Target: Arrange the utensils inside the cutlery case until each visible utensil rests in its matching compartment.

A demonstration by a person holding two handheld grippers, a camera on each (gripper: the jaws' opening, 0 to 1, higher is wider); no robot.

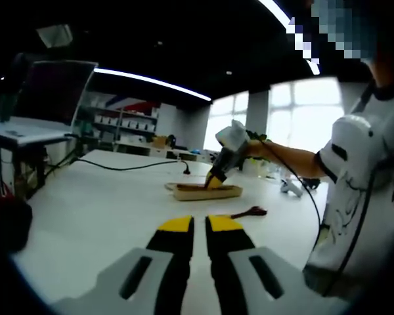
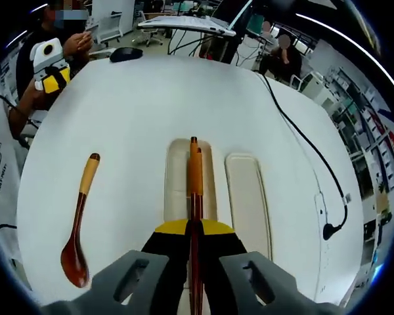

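Right tool (image 2: 192, 230): clenched on chopsticks (image 2: 194, 170), aligned lengthwise over case (image 2: 177, 170) compartment ahead for lowering.
Left tool (image 1: 200, 224): clenched, empty, idle above desk (image 1: 105, 197).
Spoon (image 2: 79, 223): left of right tool, unsorted.

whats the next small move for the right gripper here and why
Probably lower a little and open the fingers. The right gripper is shut on the chopsticks, which hang lengthwise over the left compartment of the case, so letting go there should drop them in. The spoon lies on the table to the left, not yet in the case, likely the next pick.
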